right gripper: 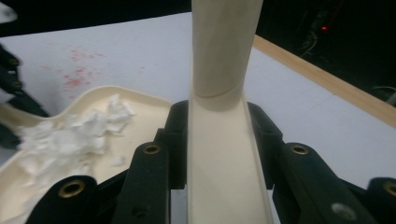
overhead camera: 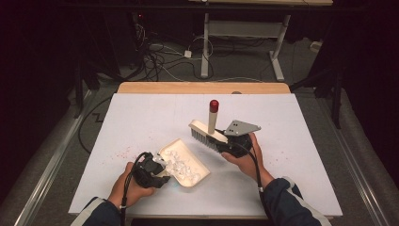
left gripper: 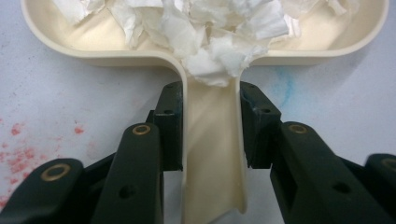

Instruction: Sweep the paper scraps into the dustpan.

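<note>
A cream dustpan (overhead camera: 200,175) lies on the white table, loaded with white paper scraps (overhead camera: 181,165). My left gripper (overhead camera: 157,170) is shut on the pan's handle (left gripper: 212,154), and its pads press both sides of the handle just below the pan's rim (left gripper: 93,49), where the scraps (left gripper: 210,37) spill over. To the right of the pan, my right gripper (overhead camera: 230,143) is shut on a cream brush (overhead camera: 207,133), bristles down. The brush's handle (right gripper: 222,46) stands up and ends in a red tip (overhead camera: 214,105). The pan (right gripper: 140,100) and scraps (right gripper: 70,135) lie left of the brush.
Red specks (overhead camera: 120,153) dot the table left of the pan, and a faint blue smudge (left gripper: 282,84) marks it beside the handle. A wooden strip (overhead camera: 202,87) edges the table's far side. Cables and desk legs (overhead camera: 205,52) stand on the floor beyond.
</note>
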`<state>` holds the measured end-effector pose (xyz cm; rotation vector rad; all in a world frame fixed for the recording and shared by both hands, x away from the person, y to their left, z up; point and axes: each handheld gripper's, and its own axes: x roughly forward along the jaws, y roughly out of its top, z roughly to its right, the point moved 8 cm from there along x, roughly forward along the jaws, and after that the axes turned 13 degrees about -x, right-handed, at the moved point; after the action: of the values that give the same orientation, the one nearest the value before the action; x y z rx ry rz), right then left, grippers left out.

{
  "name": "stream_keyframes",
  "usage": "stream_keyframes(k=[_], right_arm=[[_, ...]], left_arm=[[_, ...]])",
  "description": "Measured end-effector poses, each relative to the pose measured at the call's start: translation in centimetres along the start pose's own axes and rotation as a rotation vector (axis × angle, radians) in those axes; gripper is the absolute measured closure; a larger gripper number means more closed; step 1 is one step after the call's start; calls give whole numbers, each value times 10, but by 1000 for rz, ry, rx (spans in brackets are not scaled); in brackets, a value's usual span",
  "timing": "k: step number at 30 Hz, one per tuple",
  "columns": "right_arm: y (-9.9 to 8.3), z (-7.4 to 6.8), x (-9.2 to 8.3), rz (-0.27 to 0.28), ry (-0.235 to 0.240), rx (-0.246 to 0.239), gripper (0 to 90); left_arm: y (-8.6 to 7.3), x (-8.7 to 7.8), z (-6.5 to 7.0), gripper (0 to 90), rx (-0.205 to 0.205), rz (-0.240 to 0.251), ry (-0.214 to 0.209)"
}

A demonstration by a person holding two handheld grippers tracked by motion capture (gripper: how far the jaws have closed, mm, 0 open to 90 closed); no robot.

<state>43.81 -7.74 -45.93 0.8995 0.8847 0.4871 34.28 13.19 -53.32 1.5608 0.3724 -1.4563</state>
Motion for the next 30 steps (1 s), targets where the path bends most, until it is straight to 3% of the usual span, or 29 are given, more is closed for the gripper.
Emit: stream_keyframes(k=[5,10,14,15,17,21,26,30], right_arm=[[-4,11,19,-12,-48,-2,675],[-9,13,36,-54,-63,-14,675],[-11,5,44,-67,-15,-9,675],[-10,2,43,-76,-5,-27,675],[-8,-6,42,-70,41,-26,674],[-5,-20,36,-72,102,-40,673],[-1,-39,27,-62,173,-19,675],[5,-52,21,-48,216,-41,675]], left_arm=[[0,0,-2,636,-5,0,-3],[0,0,-4,636,-14,1,-4],[0,0,-7,636,-26,5,1],[1,0,-7,636,-28,5,0],[1,0,-7,636,-29,3,0],[0,-1,-7,636,-28,-2,1],[0,-1,-7,636,-30,-1,-1],[0,-2,-7,636,-30,2,-1]])
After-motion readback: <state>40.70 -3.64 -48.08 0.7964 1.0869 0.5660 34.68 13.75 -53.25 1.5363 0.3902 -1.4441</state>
